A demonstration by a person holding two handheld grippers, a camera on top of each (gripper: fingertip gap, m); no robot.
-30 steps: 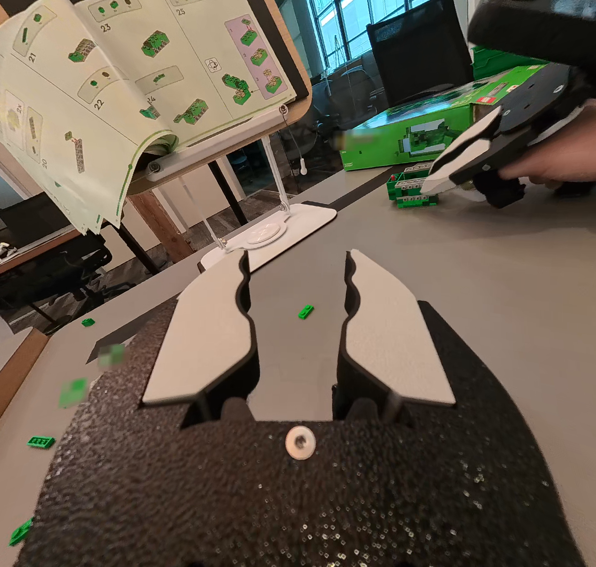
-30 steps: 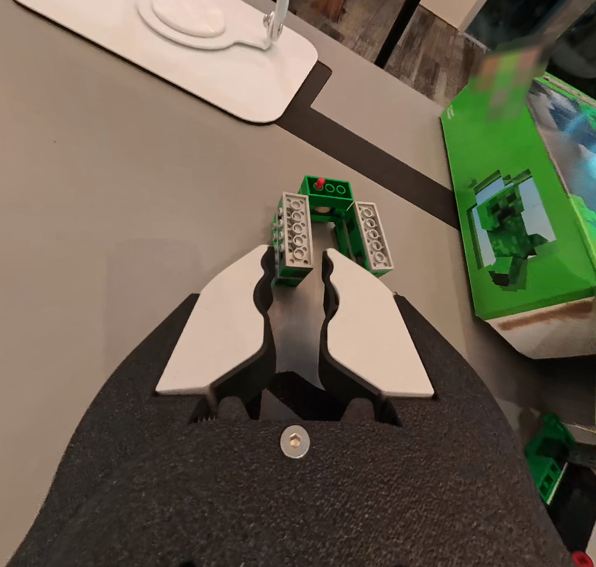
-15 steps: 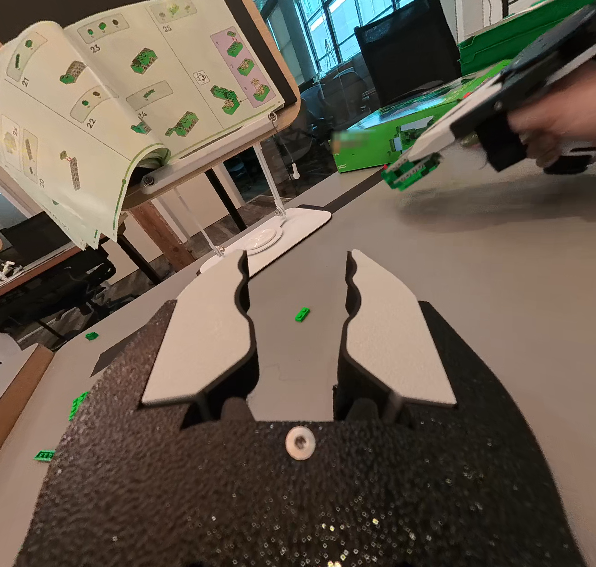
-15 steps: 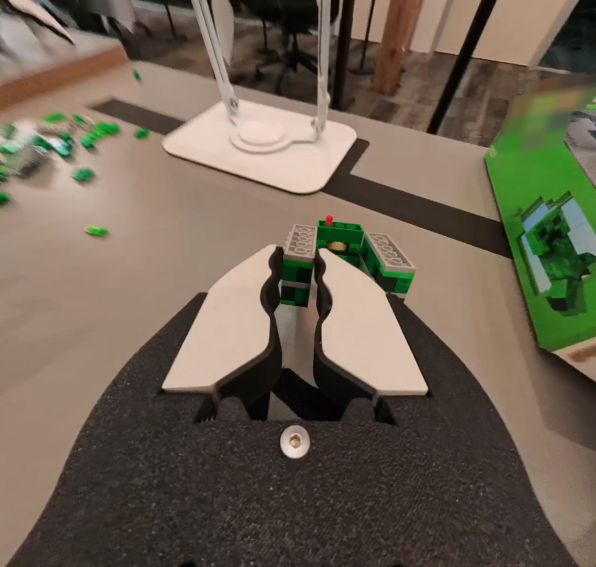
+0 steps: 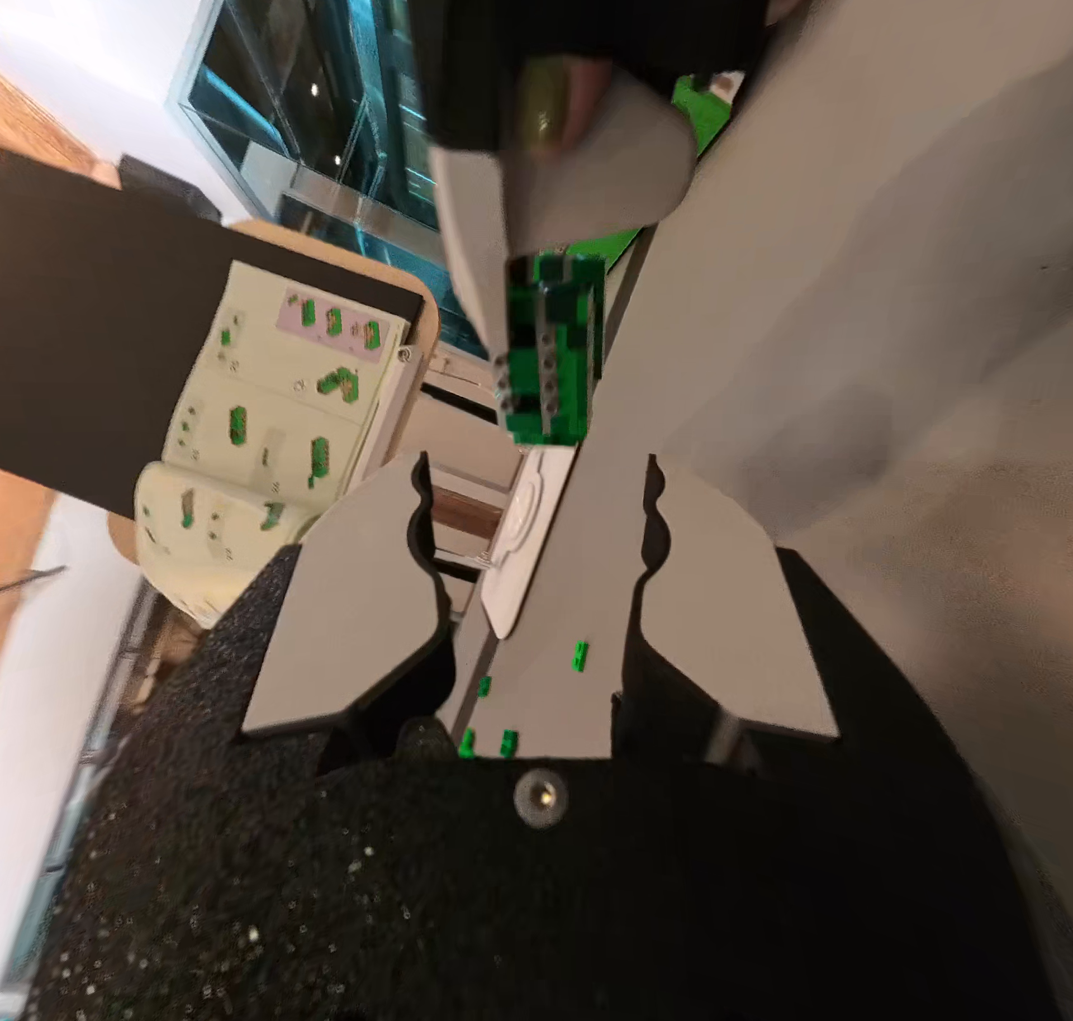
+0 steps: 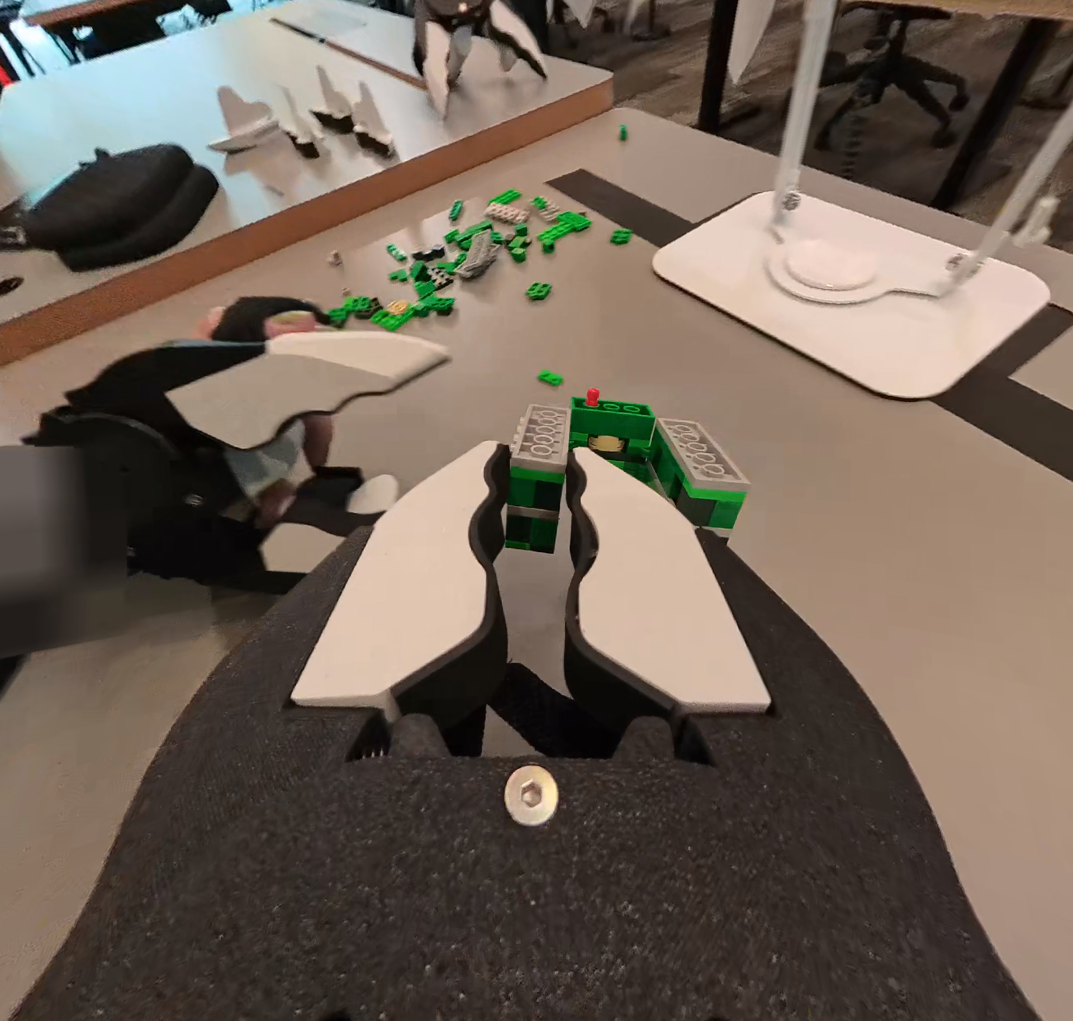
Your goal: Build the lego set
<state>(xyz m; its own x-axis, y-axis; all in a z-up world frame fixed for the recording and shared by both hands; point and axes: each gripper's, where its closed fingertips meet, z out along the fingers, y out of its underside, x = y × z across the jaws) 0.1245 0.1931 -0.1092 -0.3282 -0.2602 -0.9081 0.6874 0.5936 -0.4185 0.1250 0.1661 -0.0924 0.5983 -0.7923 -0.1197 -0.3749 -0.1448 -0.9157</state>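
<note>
Gripping the lego build [image 6: 615,465] by its left leg, our right gripper [image 6: 534,459] holds it above the grey table [image 6: 871,528], the 2 white fingers [image 6: 650,586] pinched against the green column topped by a grey studded plate. The build is a green block body with a small red stud on top and a second grey plate on the far leg. In the left wrist view the same build [image 5: 546,354] hangs from the right gripper [image 5: 505,319] just ahead of us, and a person's fingertip [image 5: 551,99] presses on that gripper's white finger.

Our left gripper [image 5: 537,470] is spread wide and holds nothing; its view is rolled sideways, so the table [image 5: 871,296] runs up the right of the picture. From the right wrist view we see this left gripper [image 6: 406,366] to the left of the build, apart from it, its upper finger [image 6: 325,372] pointing towards the build.

Beyond lies a scatter of loose green and grey pieces [image 6: 464,256] on the table, with a single green piece [image 6: 550,377] just behind the build. A white stand base [image 6: 929,319] sits to the far right, and the open instruction booklet [image 5: 278,424] rests on its board. On a neighbouring table [image 6: 174,99] lie spare white fingers [image 6: 308,122] and a black pouch [image 6: 116,203].
</note>
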